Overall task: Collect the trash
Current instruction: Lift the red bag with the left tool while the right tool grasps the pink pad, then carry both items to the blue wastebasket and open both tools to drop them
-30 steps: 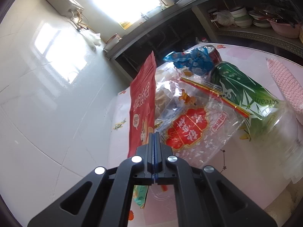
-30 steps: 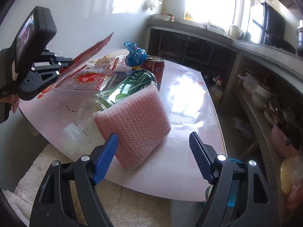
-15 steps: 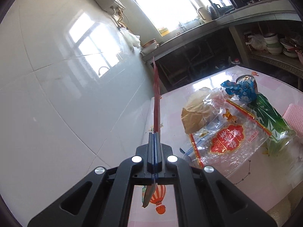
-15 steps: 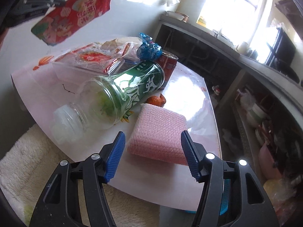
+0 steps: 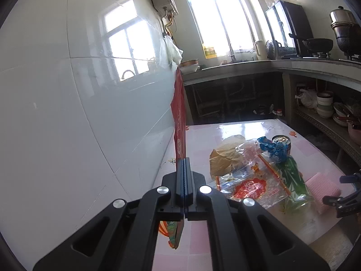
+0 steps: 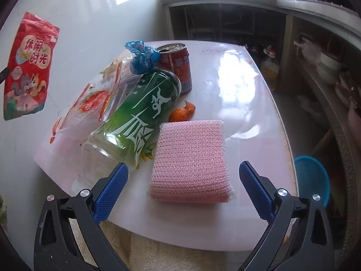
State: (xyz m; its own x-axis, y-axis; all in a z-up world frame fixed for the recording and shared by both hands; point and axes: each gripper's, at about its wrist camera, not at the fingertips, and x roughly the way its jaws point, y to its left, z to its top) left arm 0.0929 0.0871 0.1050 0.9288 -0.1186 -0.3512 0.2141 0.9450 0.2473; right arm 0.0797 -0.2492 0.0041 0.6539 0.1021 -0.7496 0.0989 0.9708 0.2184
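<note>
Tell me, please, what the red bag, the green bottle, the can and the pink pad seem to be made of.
Red bag: thin glossy printed plastic film, apparently; it hangs flat from the shut left gripper.
Green bottle: clear plastic, see-through at the neck, with a shiny green label.
Can: metal, likely; a silvery top with a pull-tab opening.
Pink pad: knitted mesh, probably over sponge; matte.

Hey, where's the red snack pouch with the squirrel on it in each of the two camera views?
Left wrist view: the red snack pouch stands edge-on at centre, clamped in the left gripper, above the table.
Right wrist view: the pouch hangs at far left, printed face showing, clear of the table.
Shared landmark: the red drink can beside the crumpled blue wrapper.
</note>
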